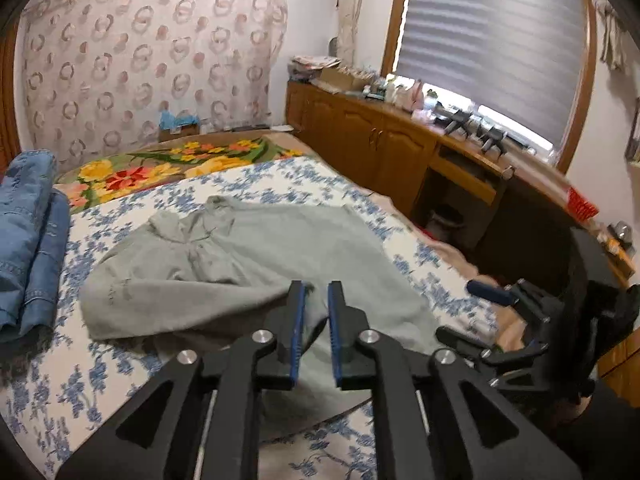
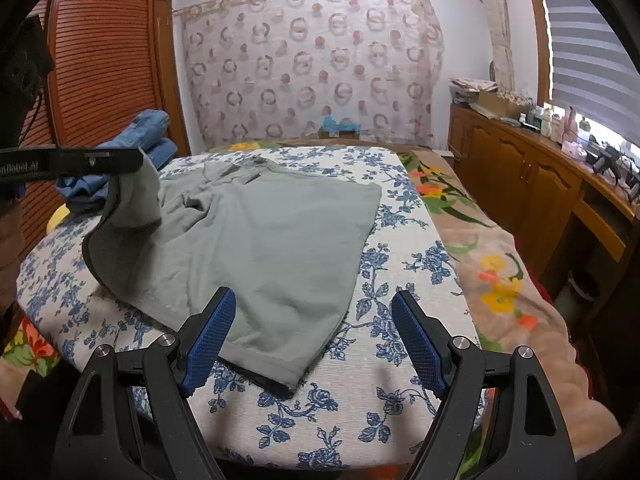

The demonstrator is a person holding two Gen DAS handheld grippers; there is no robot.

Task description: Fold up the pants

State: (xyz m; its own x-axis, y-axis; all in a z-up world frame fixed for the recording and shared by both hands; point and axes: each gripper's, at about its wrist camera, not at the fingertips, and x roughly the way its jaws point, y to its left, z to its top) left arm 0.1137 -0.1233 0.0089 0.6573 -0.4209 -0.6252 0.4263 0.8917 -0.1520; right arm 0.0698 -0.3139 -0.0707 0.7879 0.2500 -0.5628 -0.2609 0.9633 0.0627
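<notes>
The right tool (image 2: 312, 336) hangs wide open, holding nothing, over the near hem of the grey-green pants (image 2: 276, 236) on the flowery bed (image 2: 400, 400). The left tool (image 1: 316, 304) pinches a lifted corner; carry it across smoothly, edges lined up

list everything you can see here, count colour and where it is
grey-green pants: one, spread on the bed, one end lifted at the left
floral bedspread: one, white with blue flowers, under the pants
flowered blanket: one, tan with yellow and orange blooms, along the bed's right side
denim clothes: one blue pile, far left of the bed
wooden cabinets: brown row under the window, cluttered top
window blind: one, grey, right wall
patterned curtain: one, beige with rings, back wall
left gripper: black with blue pads, pinching the pants' lifted end
right gripper: same, open above the pants' near corner
</notes>
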